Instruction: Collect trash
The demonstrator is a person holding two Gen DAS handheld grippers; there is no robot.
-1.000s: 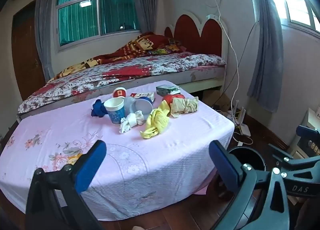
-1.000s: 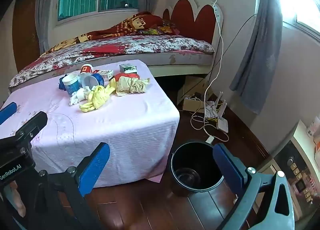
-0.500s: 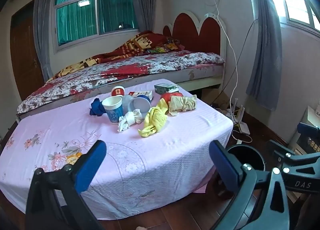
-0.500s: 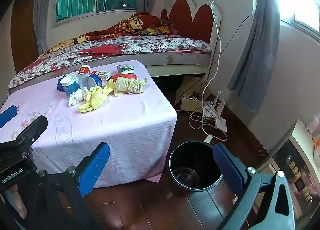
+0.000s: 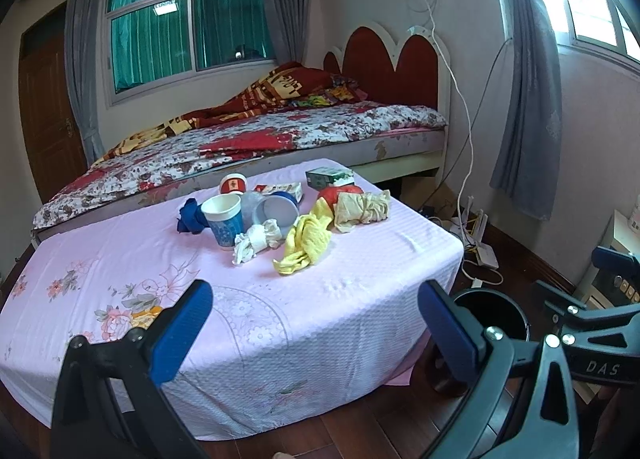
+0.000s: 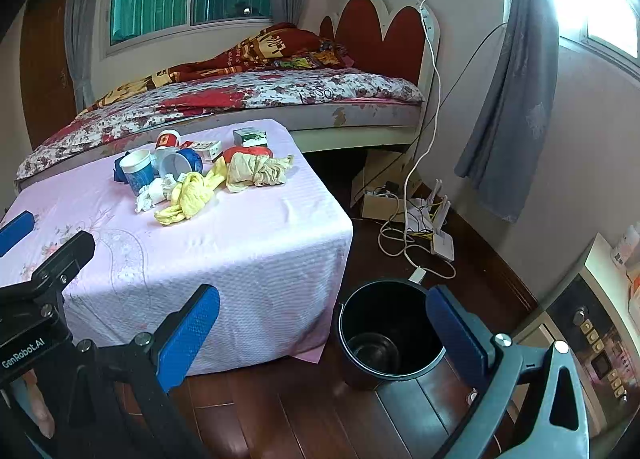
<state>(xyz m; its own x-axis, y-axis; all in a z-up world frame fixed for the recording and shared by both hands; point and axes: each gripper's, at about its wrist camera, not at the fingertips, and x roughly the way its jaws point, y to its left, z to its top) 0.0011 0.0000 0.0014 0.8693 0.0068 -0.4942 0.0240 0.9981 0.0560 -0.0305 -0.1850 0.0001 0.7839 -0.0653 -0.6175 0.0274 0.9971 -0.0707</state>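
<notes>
The left gripper [image 5: 314, 323] is held low in front of the table, level and pointing toward the bed, its blue-padded fingers [image 5: 182, 333] spread wide with nothing between them; the right gripper [image 6: 322, 329] is beside it, aimed a little lower, and likewise gapes empty, its right finger [image 6: 456, 333] overlapping the rim of the black bin [image 6: 390, 333] in that view. The bin is a round, smooth-walled bucket standing on dark wooden floorboards [image 6: 288, 411] just off the table's right front corner, with only a dark shape at its bottom. The table [image 5: 120, 259] is draped in a pale pink, finely textured cloth printed with flowers, hanging down over its sides. The trash sits bunched toward the far side of the table, well apart from both grippers: an upright blue-and-white paper cup [image 5: 224, 221], a crumpled white tissue [image 5: 258, 241] just beside it, a limp yellow cloth [image 5: 308, 245], a wadded beige rag [image 5: 362, 207] against something red, a tipped blue cup [image 5: 278, 211], a dark blue wad [image 5: 190, 217], a small red-and-white cup [image 5: 233, 184], and a green carton [image 5: 330, 177] at the back. Behind the table is a bed [image 5: 260, 139] with a floral cover and a red scalloped headboard [image 5: 392, 67]; grey curtains [image 5: 528, 91] frame bright windows, and white cables [image 6: 412, 219] trail to the floor by the wall
</notes>
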